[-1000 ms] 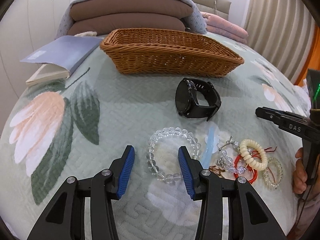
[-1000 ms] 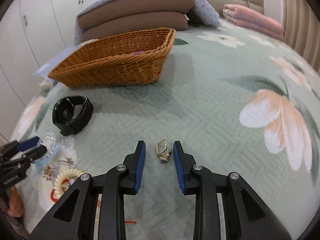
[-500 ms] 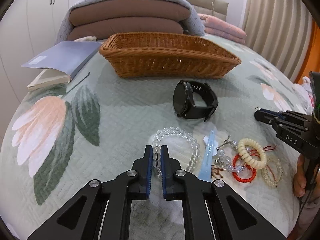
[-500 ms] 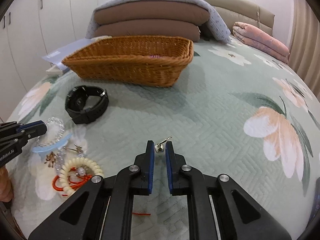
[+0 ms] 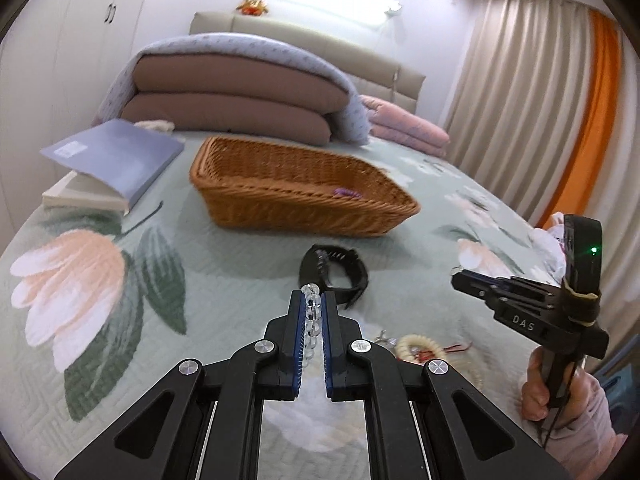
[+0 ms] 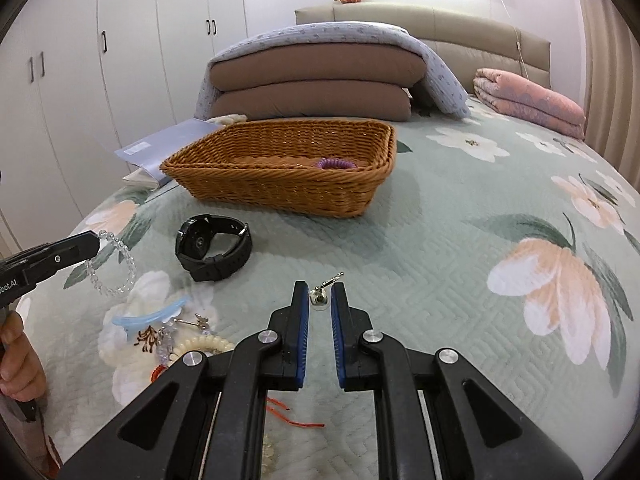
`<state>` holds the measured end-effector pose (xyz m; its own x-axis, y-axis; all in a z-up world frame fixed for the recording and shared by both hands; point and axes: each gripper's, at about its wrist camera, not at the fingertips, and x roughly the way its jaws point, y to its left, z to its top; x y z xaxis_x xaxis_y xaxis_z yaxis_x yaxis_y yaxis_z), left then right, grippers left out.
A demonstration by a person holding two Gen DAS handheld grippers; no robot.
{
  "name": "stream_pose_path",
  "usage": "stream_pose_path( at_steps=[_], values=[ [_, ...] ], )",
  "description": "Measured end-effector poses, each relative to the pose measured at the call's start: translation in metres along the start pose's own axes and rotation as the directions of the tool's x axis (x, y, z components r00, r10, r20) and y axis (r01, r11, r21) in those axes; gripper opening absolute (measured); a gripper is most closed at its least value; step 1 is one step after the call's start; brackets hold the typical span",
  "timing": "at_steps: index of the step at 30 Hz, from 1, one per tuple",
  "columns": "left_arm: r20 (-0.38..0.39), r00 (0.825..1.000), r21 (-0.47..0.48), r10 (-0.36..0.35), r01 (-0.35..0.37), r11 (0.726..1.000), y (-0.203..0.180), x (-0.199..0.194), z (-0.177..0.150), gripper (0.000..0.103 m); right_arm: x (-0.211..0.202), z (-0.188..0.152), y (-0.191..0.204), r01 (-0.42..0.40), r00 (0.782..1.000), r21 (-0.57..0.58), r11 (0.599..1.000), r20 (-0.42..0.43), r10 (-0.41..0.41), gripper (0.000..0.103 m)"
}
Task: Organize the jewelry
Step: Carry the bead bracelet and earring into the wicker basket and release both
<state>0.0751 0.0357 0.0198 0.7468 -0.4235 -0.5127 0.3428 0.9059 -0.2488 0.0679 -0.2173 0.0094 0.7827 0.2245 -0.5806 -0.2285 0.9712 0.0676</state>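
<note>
My left gripper (image 5: 311, 300) is shut on a clear bead bracelet (image 5: 311, 312), lifted off the bed; in the right wrist view the bracelet (image 6: 116, 264) dangles from its tip. My right gripper (image 6: 320, 296) is shut on a small gold earring (image 6: 321, 295), raised above the quilt. A wicker basket (image 6: 280, 184) stands beyond, with a purple coil hair tie (image 6: 336, 164) inside. A black watch (image 6: 214, 246) lies between the basket and the grippers. A cream coil bracelet (image 6: 204, 346), a blue hair clip (image 6: 152, 314) and other trinkets lie at the near left.
A grey-blue book (image 5: 112, 160) rests on another left of the basket. Stacked brown cushions under a blanket (image 6: 316, 76) and a pink folded quilt (image 6: 528, 100) lie at the bed's head. A person's hand (image 5: 540, 392) holds the right gripper's handle. Red thread (image 6: 296, 420) lies near.
Both grippers closed, the left on the clear bead bracelet, the right on the gold earring. Both then lifted their pieces off the quilt and tilted up toward the basket.
</note>
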Motion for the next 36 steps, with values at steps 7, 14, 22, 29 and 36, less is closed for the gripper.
stream_pose_path(
  at_steps=[7,14,22,29,36],
  values=[
    [0.024,0.999,-0.007,-0.038,0.038,0.999,0.0,-0.005,0.002,0.007,-0.006,0.003,-0.003,-0.023,0.999,0.017,1.0,0.023,0.022,0.013],
    [0.069,0.996,-0.005,-0.053,0.054,0.999,-0.006,-0.01,0.04,0.007,-0.012,0.046,-0.009,-0.066,0.996,0.075,0.995,0.071,0.06,0.013],
    [0.107,0.994,0.045,-0.019,0.015,0.999,-0.018,0.028,0.118,0.008,0.042,0.129,-0.017,-0.102,0.989,0.155,0.983,0.12,0.084,0.013],
    [0.045,0.999,-0.017,0.012,-0.011,1.0,0.008,0.113,0.157,0.007,0.123,0.149,-0.028,-0.154,0.987,0.219,0.963,-0.01,0.16,0.013],
    [-0.015,0.999,-0.027,0.031,-0.031,0.999,0.024,0.153,0.139,0.008,0.15,0.138,-0.027,-0.17,0.982,0.214,0.962,-0.043,0.183,0.013]
  ],
)
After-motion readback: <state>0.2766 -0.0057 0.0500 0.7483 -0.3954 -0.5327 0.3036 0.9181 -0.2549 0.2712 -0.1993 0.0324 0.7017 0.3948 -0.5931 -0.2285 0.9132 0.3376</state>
